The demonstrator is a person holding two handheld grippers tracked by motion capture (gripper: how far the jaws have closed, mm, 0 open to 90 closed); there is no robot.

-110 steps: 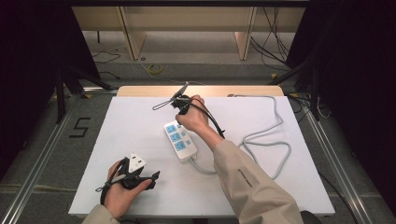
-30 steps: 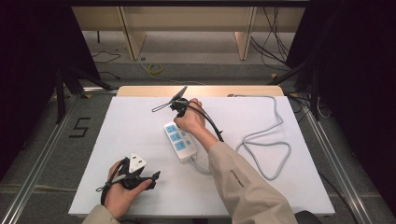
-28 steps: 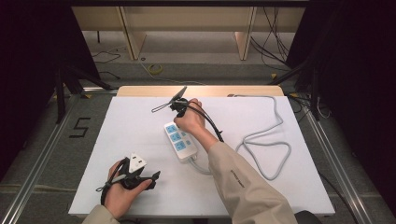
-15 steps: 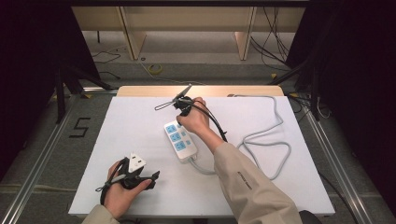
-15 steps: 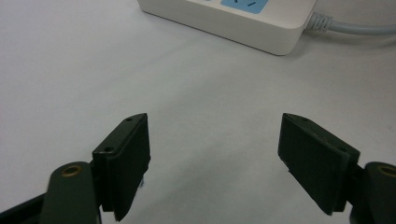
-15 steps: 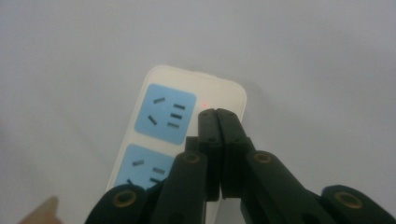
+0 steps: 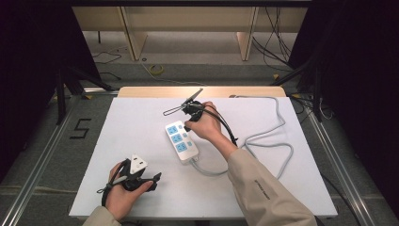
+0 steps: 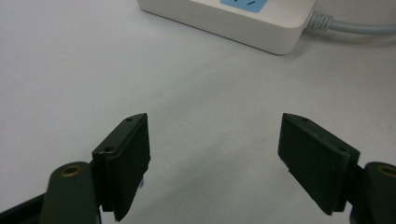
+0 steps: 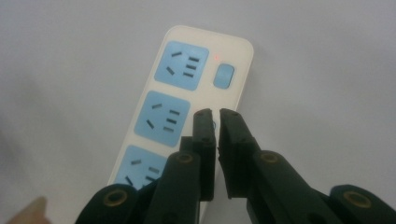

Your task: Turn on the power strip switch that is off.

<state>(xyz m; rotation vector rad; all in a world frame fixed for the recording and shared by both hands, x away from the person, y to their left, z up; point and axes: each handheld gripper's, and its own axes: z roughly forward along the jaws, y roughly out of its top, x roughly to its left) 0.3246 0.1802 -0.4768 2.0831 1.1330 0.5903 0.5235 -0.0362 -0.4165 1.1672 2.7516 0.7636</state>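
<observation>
My right gripper [image 9: 218,116], jaws pinched together as a poking tip, hovers over the strip's [image 9: 140,140] switches, while my left gripper [image 8: 215,154] waits nearby, jaws apart.

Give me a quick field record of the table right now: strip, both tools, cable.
strip: white power strip, three blue sockets, flat mid-table
switch light: small red dot lit by the end switch
right tool: shut, empty, above the strip's switch side
left tool: open, empty, near table edge
cable: grey, looped right of the strip
</observation>
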